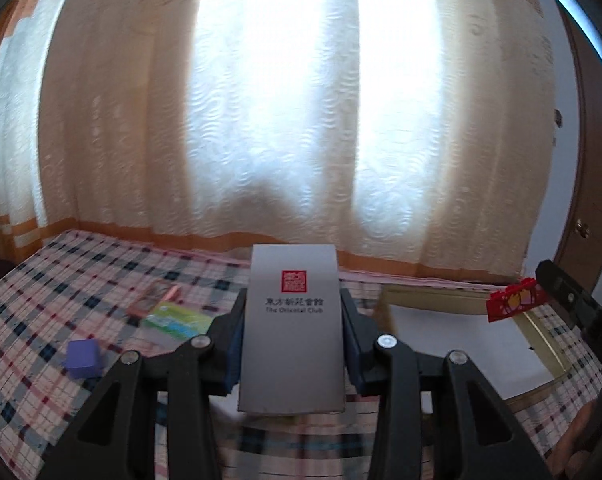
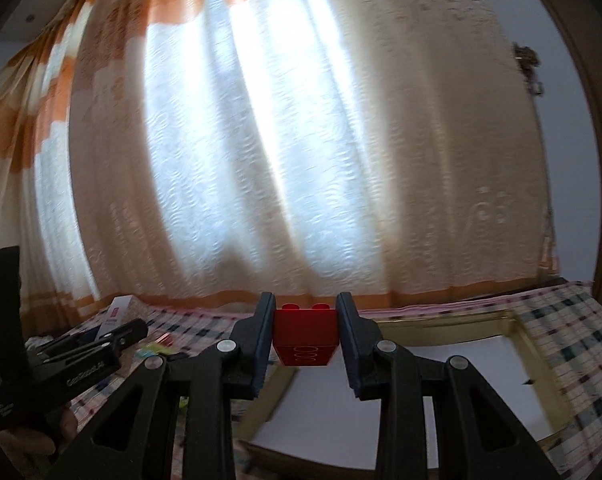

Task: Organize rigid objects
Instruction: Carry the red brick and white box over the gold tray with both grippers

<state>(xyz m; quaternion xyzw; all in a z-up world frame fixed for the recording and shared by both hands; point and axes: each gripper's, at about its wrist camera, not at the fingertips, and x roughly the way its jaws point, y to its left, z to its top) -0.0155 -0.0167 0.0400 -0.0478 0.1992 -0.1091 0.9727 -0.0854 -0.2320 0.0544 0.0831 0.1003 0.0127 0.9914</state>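
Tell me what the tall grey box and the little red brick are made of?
Tall grey box: probably matte cardboard, judging by its flat printed face and crisp edges. Little red brick: likely shiny hard plastic, with moulded studs on top like a toy building block.

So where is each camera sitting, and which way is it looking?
Left wrist: sits on the left gripper, looking along its fingers at a grey box it grips, curtain beyond.
Right wrist: sits on the right gripper, gripping a red brick; a hand shows.
Both see the gold-rimmed tray and checked cloth.
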